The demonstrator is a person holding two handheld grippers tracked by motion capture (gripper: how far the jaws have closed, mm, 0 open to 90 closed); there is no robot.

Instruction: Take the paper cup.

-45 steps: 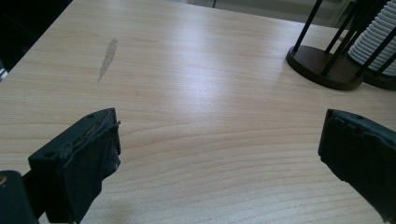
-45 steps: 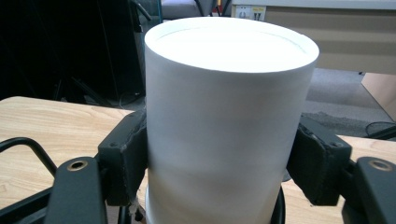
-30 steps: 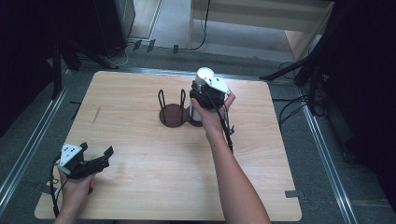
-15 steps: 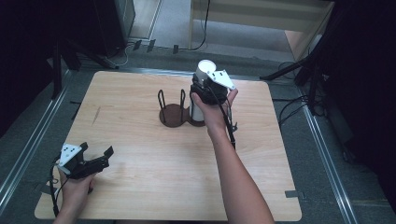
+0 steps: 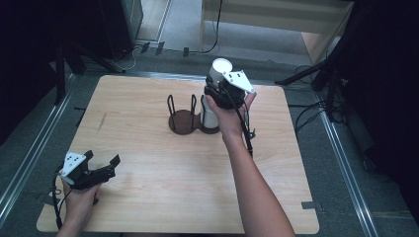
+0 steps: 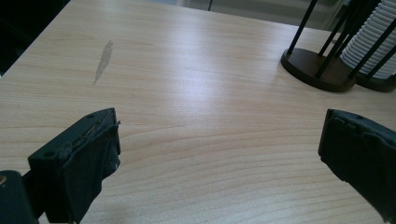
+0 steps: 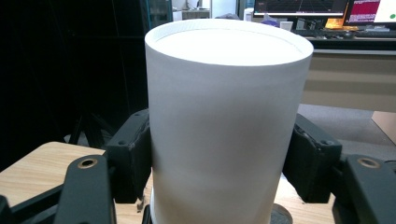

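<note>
1. Jaws of the left gripper (image 5: 101, 166) stand wide apart with nothing between them; in the left gripper view only bare wood shows between the two black padded fingers (image 6: 88, 158). The person's left hand (image 5: 79, 195) holds this gripper low over the near left corner of the light wooden table (image 5: 163, 192).
2. Farther along, a faint grey smear (image 6: 103, 58) marks the tabletop, well apart from the left gripper.
3. At the middle of the far half of the table stands the dark brown round-based holder with thin black upright rods (image 5: 182, 116). In the left gripper view a stack of ribbed white cups (image 6: 371, 44) sits inside the rods of its right-hand section.
4. Right of that, the right gripper (image 5: 221, 89) is clamped on a white cylindrical paper cup (image 5: 219, 69). In the right gripper view the black pads (image 7: 133, 154) press on both sides of the cup (image 7: 224, 121), low on its wall, and the jaws have just finished closing on it.
5. The cup stands upright, open rim up, raised above the right section of the holder, with the person's right hand (image 5: 230, 116) behind the gripper.
</note>
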